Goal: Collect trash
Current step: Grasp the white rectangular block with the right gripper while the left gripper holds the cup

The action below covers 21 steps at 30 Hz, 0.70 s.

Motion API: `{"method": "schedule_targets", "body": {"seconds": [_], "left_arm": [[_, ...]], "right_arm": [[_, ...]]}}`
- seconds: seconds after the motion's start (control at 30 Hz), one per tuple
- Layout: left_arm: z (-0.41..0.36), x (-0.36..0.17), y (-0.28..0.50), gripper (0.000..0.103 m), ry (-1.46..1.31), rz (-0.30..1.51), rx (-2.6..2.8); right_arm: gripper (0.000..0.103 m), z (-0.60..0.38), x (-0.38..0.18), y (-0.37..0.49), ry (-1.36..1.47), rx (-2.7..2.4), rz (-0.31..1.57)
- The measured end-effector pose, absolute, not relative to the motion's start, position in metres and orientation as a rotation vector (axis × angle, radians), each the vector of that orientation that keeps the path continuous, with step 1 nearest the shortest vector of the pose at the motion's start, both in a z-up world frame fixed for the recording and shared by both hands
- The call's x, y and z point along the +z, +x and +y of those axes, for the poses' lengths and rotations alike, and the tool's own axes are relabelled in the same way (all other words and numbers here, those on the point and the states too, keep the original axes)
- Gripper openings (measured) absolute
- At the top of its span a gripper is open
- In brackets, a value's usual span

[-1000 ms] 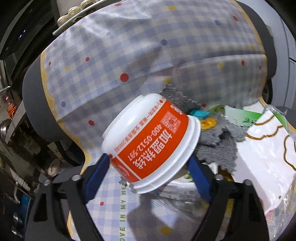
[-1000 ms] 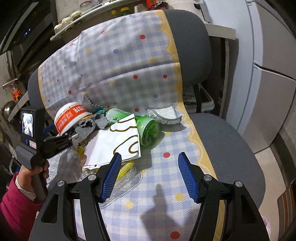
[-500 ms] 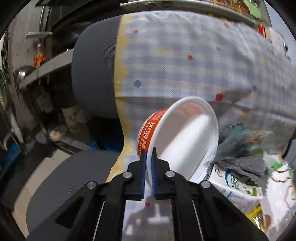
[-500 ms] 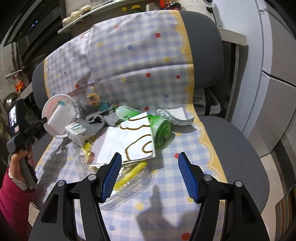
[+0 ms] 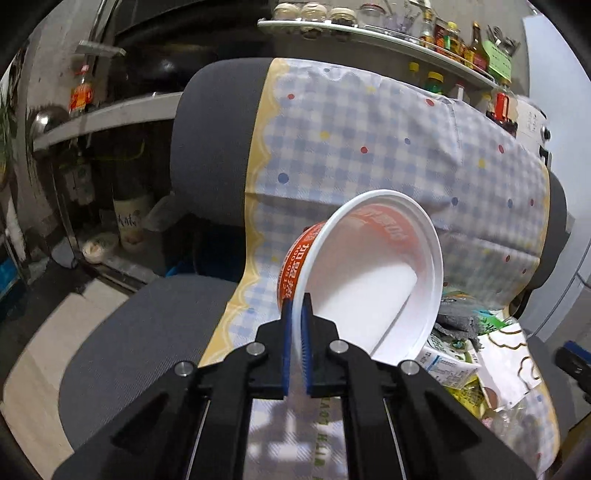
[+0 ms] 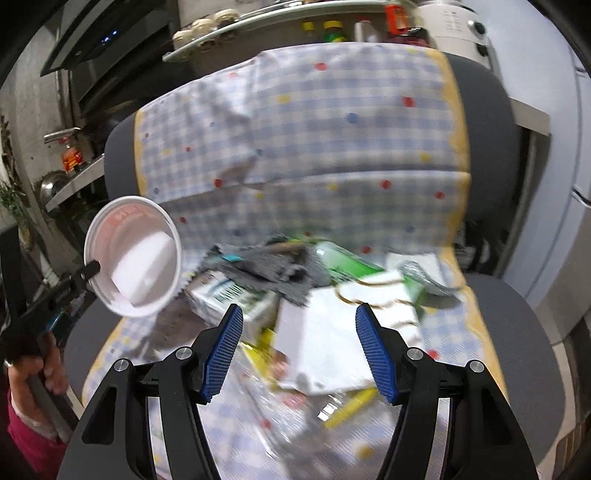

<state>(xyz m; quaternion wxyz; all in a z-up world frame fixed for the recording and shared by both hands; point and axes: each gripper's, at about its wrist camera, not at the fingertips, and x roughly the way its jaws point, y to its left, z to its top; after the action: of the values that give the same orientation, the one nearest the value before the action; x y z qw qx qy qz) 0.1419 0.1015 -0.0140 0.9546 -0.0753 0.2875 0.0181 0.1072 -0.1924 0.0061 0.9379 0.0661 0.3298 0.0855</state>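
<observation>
My left gripper (image 5: 296, 314) is shut on the rim of a white and orange paper bowl (image 5: 373, 273) and holds it in the air over the left side of the chair seat, its open mouth facing the camera. The bowl also shows in the right wrist view (image 6: 135, 258), held at the left. My right gripper (image 6: 299, 343) is open and empty above a trash pile on the seat: a white paper bag (image 6: 325, 347), a milk carton (image 6: 229, 295), a green bottle (image 6: 347, 264), a grey cloth (image 6: 273, 262) and clear plastic wrap (image 6: 295, 410).
The trash lies on a checked cloth (image 6: 314, 140) draped over a grey office chair (image 5: 122, 343). Shelves with jars and bottles (image 5: 436, 33) stand behind. A white cabinet (image 6: 569, 206) is at the right. A foil dish (image 6: 424, 277) lies at the pile's right.
My left gripper has closed on the bowl's rim, lifted it off the pile and carried it left. My right gripper has moved closer over the trash pile, still open.
</observation>
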Motion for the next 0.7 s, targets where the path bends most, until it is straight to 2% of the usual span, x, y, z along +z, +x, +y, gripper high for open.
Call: {"method": "schedule_targets", "body": {"seconds": [0.1,0.13,0.3,0.43,0.57,0.7], "left_arm": [[0.102,-0.015,0.137,0.003,-0.171,0.578,0.008],[0.102,-0.014,0.134,0.003,-0.176,0.577,-0.009],[0.08,-0.011,0.119,0.003,-0.195,0.568,-0.135],[0.057,-0.005,0.107,0.003,-0.19,0.558,-0.207],[0.032,-0.002,0.094,0.003,-0.177,0.55,-0.261],[0.02,-0.003,0.085,0.003,-0.172,0.562,-0.299]], "right_arm": [[0.063,-0.171,0.012,0.114,0.138,0.228,0.657],[0.06,-0.16,0.016,0.114,0.135,0.272,0.647],[0.059,-0.127,0.025,0.107,0.132,0.39,0.635],[0.059,-0.136,0.022,0.097,0.193,0.393,0.655],[0.049,-0.15,0.016,0.094,0.271,0.394,0.672],[0.048,-0.152,0.009,0.1,0.288,0.372,0.692]]}}
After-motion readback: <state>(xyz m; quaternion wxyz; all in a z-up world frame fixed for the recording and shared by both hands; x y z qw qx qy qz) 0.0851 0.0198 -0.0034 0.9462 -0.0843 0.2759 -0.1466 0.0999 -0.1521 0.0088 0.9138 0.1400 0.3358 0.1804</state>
